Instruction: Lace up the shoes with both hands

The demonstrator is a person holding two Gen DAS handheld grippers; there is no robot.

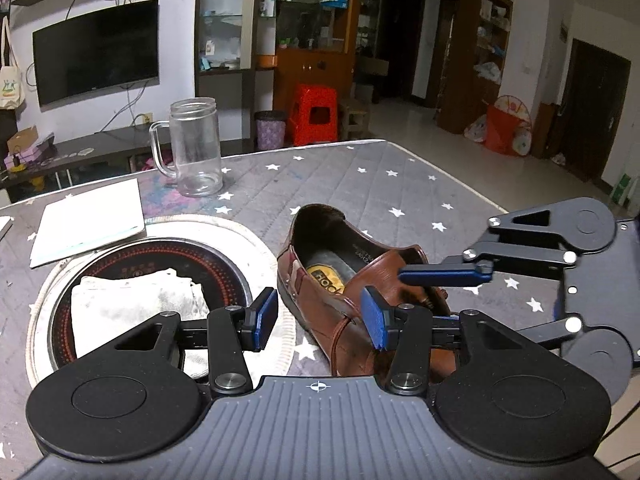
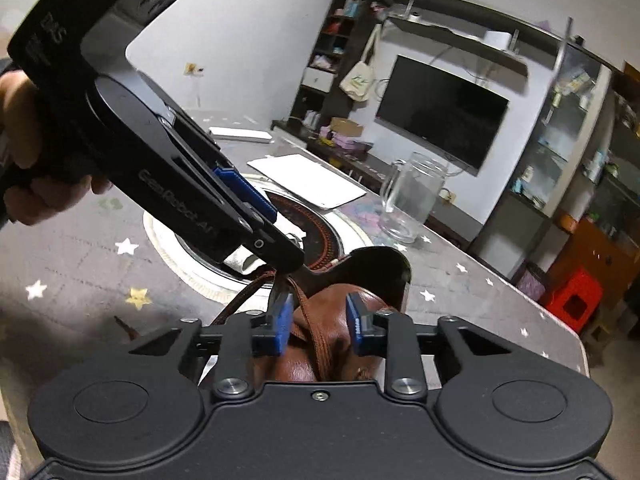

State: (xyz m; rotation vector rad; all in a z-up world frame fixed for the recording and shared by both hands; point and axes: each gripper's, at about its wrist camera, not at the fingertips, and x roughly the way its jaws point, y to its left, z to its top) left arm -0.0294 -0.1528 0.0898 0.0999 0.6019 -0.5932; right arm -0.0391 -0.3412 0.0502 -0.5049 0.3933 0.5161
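Two hand-held grippers, each with two blue-padded fingers, work over one brown leather shoe [image 1: 344, 280] that lies on a grey star-patterned counter [image 1: 360, 176]. From the left wrist view, the left hand-held gripper [image 1: 320, 318] sits just before the camera, its jaws partly apart and clamped on nothing; its right pad [image 1: 374, 318] is close against the shoe's side, though contact cannot be told, and one brown lace [image 1: 338, 336] hangs down between the pads. From the right wrist view, the right hand-held gripper [image 2: 318, 330] hovers over the shoe's laced front with its jaws narrowed but not closed; two lace strands [image 2: 308, 320] run up between the pads, and neither pad visibly presses them, so it appears released. One hand [image 2: 24, 148] holds the left tool's handle at the frame's left edge. Elsewhere on the counter are one round induction hob [image 1: 160, 256] ringed in white, one folded pale cloth [image 1: 132, 296] on top of it, one white notebook [image 1: 90, 220] beside it, and one clear glass mug [image 1: 192, 146] standing upright farther back.
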